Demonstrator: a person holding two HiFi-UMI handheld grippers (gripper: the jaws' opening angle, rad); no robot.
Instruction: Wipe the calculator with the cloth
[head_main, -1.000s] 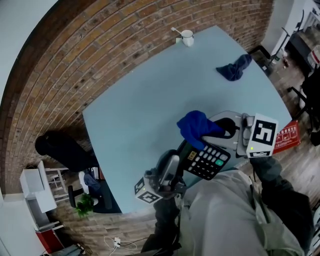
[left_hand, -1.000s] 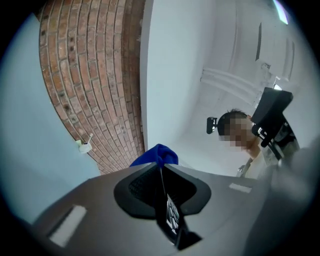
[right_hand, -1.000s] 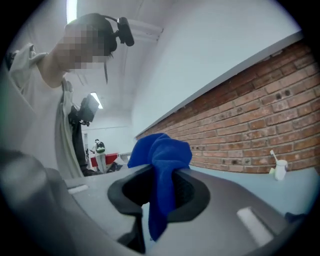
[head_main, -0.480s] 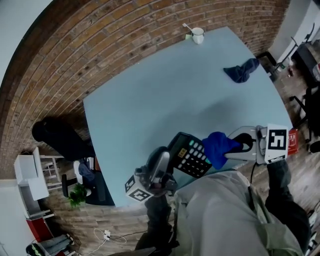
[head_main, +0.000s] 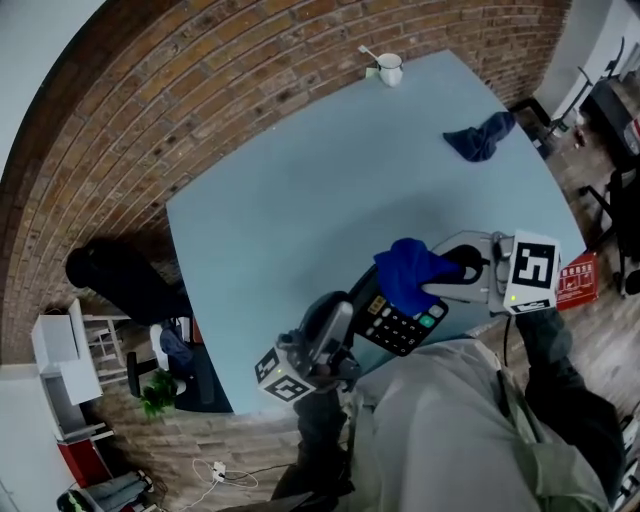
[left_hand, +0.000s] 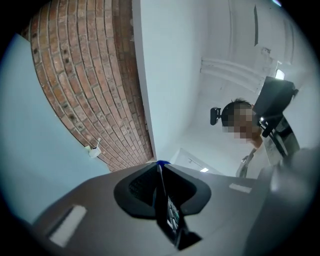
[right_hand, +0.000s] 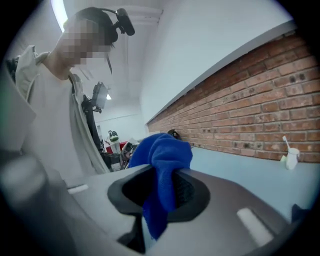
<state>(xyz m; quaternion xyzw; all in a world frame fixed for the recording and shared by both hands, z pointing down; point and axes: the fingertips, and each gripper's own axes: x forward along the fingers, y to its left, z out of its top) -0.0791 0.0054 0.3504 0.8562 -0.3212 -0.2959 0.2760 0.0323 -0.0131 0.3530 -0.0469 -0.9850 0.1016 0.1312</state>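
Left hand-held gripper (head_main: 350, 312) pinches the calculator (head_main: 402, 327) by its edge; right hand-held gripper (head_main: 445, 277) clamps the blue cloth (head_main: 405, 270) over its keys.

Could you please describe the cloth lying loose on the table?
On the pale blue table, look toward its far right edge. The crumpled dark navy cloth lies there alone, darker than the bright blue cloth clamped in the right gripper.
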